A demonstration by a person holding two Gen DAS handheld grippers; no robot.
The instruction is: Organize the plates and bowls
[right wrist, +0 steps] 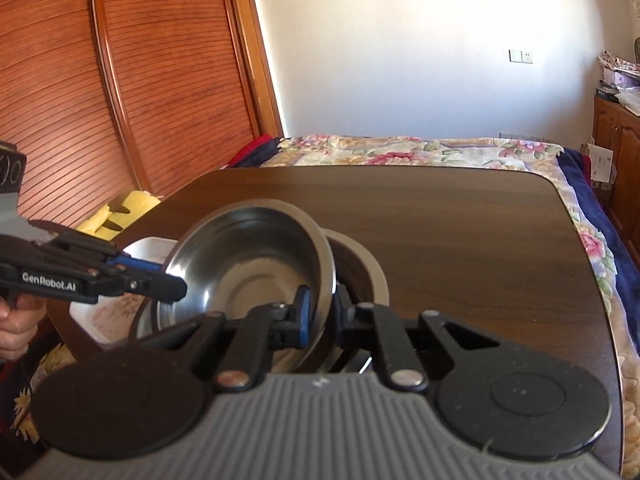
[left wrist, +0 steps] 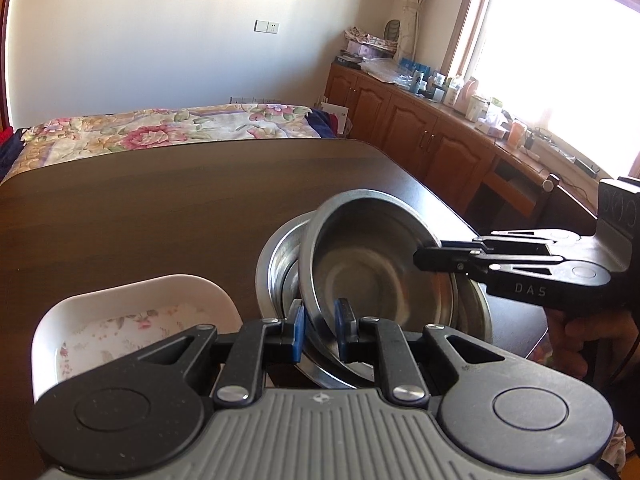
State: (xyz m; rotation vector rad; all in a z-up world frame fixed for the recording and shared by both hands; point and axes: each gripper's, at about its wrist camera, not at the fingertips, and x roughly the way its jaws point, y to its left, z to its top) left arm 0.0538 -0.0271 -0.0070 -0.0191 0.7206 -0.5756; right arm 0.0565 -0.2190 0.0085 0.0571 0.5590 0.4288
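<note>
Right up close, both of my grippers are on the same steel bowl (left wrist: 368,264). It's shiny stainless with a flat rolled rim and a dull ring on its bottom, and it's tipped at an angle, sitting partly inside a second steel bowl (left wrist: 276,264) of the same kind that rests on the dark wooden table (left wrist: 160,208), near its right edge.

My left gripper (left wrist: 320,330) has its blue pads (left wrist: 298,332) either side of the near rim, one pad outside the wall and one inside, closed down on it with only the rim's thickness between them. My right gripper (right wrist: 320,312) does the same on the opposite rim; from the left wrist camera it comes in from the right edge of the table, black fingers pinched on the rim.

Just left of the bowls, near the table's front edge, sits a white rectangular dish (left wrist: 132,316) with a faded floral print inside. It's beside the lower bowl; can't tell if they touch.
</note>
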